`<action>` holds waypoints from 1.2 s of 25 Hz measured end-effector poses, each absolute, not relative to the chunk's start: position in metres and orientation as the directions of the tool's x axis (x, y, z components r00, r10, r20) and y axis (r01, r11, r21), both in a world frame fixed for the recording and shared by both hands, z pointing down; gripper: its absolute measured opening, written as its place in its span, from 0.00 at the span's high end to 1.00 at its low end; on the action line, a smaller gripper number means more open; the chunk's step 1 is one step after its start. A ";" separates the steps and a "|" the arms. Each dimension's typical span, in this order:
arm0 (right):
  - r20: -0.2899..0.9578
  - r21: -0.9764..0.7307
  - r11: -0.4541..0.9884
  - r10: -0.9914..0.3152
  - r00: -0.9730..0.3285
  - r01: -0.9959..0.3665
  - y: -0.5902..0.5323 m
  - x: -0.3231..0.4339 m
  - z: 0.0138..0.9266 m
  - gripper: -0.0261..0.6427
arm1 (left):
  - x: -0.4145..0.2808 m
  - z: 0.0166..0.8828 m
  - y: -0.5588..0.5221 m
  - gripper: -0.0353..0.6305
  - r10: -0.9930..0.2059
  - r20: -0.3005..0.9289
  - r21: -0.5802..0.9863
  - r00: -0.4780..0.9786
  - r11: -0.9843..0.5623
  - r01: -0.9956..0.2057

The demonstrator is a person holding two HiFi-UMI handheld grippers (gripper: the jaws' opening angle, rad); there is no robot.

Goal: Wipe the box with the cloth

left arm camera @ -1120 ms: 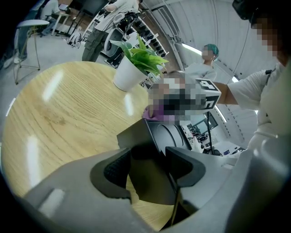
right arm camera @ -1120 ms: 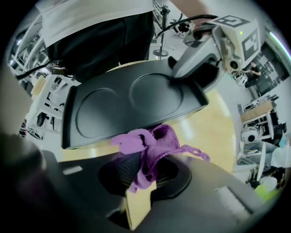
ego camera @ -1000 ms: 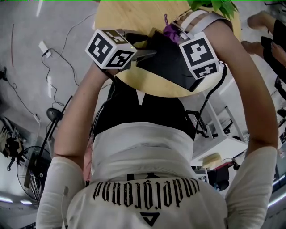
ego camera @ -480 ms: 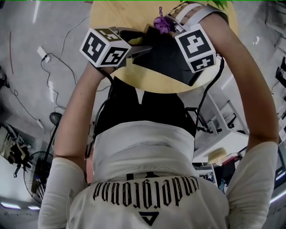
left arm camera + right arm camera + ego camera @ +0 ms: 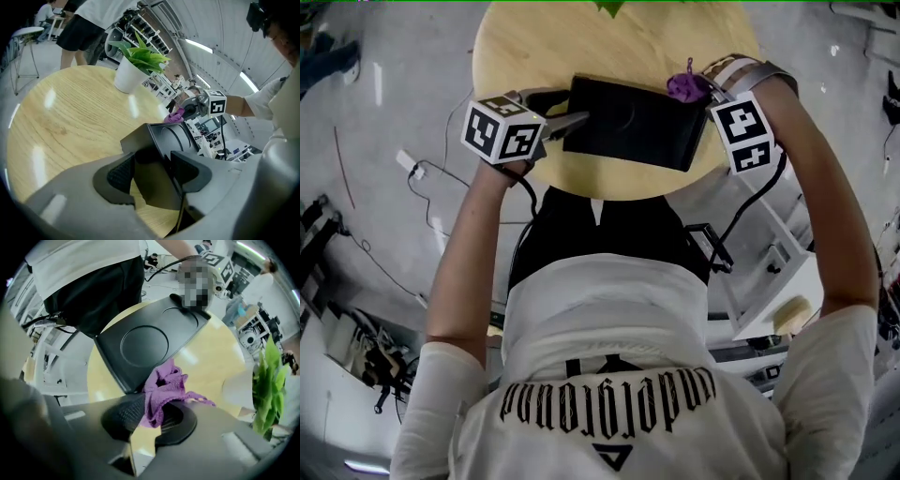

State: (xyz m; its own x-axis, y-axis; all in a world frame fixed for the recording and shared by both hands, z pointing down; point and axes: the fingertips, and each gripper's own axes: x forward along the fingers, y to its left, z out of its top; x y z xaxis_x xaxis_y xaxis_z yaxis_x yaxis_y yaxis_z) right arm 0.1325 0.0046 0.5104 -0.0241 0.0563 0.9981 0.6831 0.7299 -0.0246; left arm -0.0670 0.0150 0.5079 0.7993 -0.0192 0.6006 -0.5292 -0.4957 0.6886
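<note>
Progress: wipe looks barely started, or at its edge stroke; box [image 5: 633, 122] lies flat on the round wooden table [image 5: 581, 37], lid up; no smear or wiped track shows on the lid, so can't tell how much has been covered; judging by the cloth's place, most of the top remains to be wiped.

Left gripper [image 5: 574, 120]: jaws pressed onto one end of the box, acting as the holding hand; in the left gripper view the left gripper [image 5: 154, 172] has a corner of the box [image 5: 176, 138] between its pads, and the rest of the box runs out ahead of the jaws toward the other gripper; no gap visible between pads and box wall.

Right gripper [image 5: 703, 82]: pinching the cloth [image 5: 682, 86], a purple bunched wad; in the right gripper view the right gripper [image 5: 152, 417] has the cloth [image 5: 164, 385] caught between its pads, and most of it sticks out past the tips; the box [image 5: 140, 345] sits just ahead of the jaws, the cloth meeting its nearest corner, touching or very nearly, can't be sure which; the round recess in the lid lies further ahead, uncovered.

The two grippers sit at opposite ends of the box, facing each other across it.

Next, as a judgement: drag the cloth forward from the right jaws across the lid while the left clamp stops the box sliding; risk is the cloth slipping out of the pinch, since little of it is held.

A potted plant [image 5: 138, 58] stands well beyond the box from the left gripper, off to the right gripper's side; not in the way.
</note>
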 end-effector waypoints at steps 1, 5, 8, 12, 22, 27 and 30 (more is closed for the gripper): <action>0.998 -0.033 0.752 0.061 -0.019 0.659 0.005 0.142 0.509 0.86 | -0.067 0.509 0.013 0.56 -0.016 0.604 0.688 0.797 -0.494 -0.531; 0.999 -0.026 0.818 0.043 -0.015 0.575 -0.001 0.172 0.498 0.86 | -0.061 0.502 -0.001 0.56 0.001 0.618 0.675 0.786 -0.514 -0.529; 1.000 -0.005 0.858 0.019 -0.023 0.513 -0.011 0.178 0.486 0.86 | -0.058 0.496 -0.015 0.56 0.012 0.636 0.653 0.772 -0.541 -0.529; 1.000 0.016 0.909 -0.008 -0.020 0.418 -0.024 0.182 0.477 0.86 | -0.063 0.497 -0.033 0.55 -0.001 0.674 0.596 0.739 -0.590 -0.545; 0.968 0.135 0.982 -0.160 -0.193 -0.133 -0.031 0.157 0.408 0.85 | -0.077 0.408 -0.071 0.58 -0.200 0.622 0.460 0.757 -0.689 -0.560; 0.910 0.136 0.910 -0.271 -0.315 -0.391 -0.022 0.108 0.346 0.85 | -0.082 0.340 -0.071 0.61 -0.240 0.561 0.404 0.792 -0.756 -0.515; 0.845 0.139 0.836 -0.380 -0.377 -0.531 -0.033 0.086 0.306 0.85 | -0.082 0.296 -0.080 0.66 -0.291 0.497 0.348 0.818 -0.797 -0.494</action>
State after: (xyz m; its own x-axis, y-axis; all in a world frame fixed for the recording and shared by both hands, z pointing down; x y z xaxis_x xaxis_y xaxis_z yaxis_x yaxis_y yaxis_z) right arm 0.0863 -0.0334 0.3061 -0.3768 -0.3795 0.8450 -0.5306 0.8361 0.1389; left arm -0.0819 -0.0802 0.2956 0.8178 -0.2908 0.4966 -0.4944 -0.7967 0.3476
